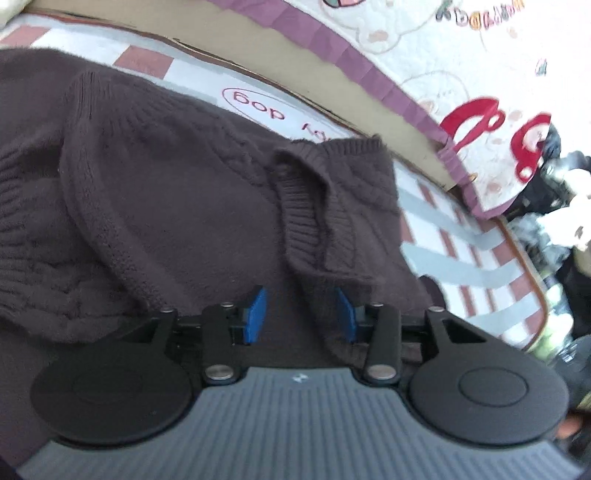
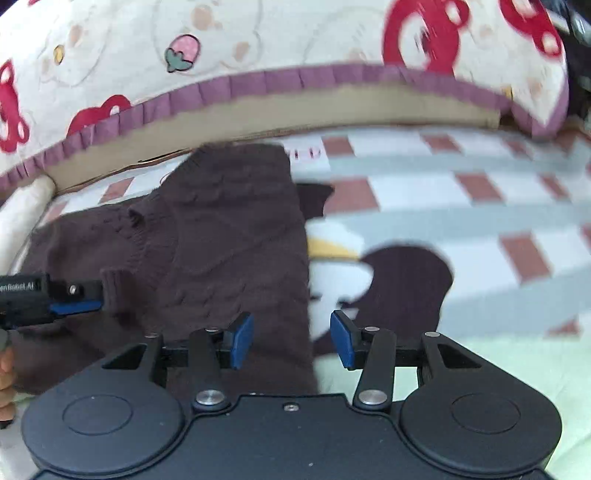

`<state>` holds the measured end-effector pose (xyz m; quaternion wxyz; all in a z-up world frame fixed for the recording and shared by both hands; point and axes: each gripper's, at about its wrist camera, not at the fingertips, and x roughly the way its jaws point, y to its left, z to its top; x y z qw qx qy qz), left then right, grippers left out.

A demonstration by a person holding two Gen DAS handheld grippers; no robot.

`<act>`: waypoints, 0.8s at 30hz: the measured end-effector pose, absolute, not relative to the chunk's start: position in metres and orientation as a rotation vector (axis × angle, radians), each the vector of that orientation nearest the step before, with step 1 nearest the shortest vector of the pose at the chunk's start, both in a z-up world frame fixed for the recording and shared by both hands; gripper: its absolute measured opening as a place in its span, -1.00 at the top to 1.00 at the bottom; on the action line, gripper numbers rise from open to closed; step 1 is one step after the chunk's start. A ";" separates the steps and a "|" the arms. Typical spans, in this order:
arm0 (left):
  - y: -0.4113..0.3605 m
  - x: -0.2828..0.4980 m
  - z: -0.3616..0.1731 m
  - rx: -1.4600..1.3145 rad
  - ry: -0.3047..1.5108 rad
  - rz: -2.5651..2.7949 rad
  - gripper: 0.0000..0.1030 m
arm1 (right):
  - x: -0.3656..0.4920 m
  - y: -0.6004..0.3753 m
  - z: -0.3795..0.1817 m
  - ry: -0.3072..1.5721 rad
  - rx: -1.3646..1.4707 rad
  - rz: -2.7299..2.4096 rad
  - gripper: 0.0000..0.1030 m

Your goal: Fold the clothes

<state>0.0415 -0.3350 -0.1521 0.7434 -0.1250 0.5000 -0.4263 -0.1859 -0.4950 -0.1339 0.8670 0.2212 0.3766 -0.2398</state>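
Nearest the left wrist camera, the left gripper [image 1: 301, 314] hangs just above the dark brown knitted sweater [image 1: 166, 206], its blue pads [image 1: 256, 315] spread apart and pressing on nothing; knit fabric lies below the gap, but neither pad pinches it. A ribbed cuff or hem [image 1: 303, 206] of the sweater is folded over just beyond the fingertips.

In the right wrist view, the right gripper [image 2: 291, 339] is likewise released, its blue pads [image 2: 242, 339] parted over the sweater's straight right edge [image 2: 306, 280], nothing clamped between them. The left gripper [image 2: 74, 301] shows at the far left of this view, its tip beside a ribbed sleeve end [image 2: 114, 288].

The sweater [image 2: 229, 236] lies partly folded on a checked blanket [image 2: 461, 206] of white, grey and brick-red squares with a cartoon figure [image 2: 402, 280] printed on it. Beyond the blanket runs a tan strip [image 2: 295, 110], then a cream quilt [image 2: 277, 33] with a purple frilled border [image 2: 258, 81] and red and strawberry motifs.
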 end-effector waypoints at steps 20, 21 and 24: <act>-0.369 0.043 -0.162 -0.146 1.058 -0.949 0.87 | -0.204 -0.463 -0.157 0.863 0.384 -0.415 0.42; -0.368 0.043 -0.160 -0.137 1.049 -0.933 0.87 | -0.204 -0.459 -0.150 0.869 0.344 -0.393 0.42; -0.366 0.044 -0.162 -0.125 1.050 -0.902 0.82 | -0.197 -0.459 -0.156 0.988 0.288 -0.377 0.29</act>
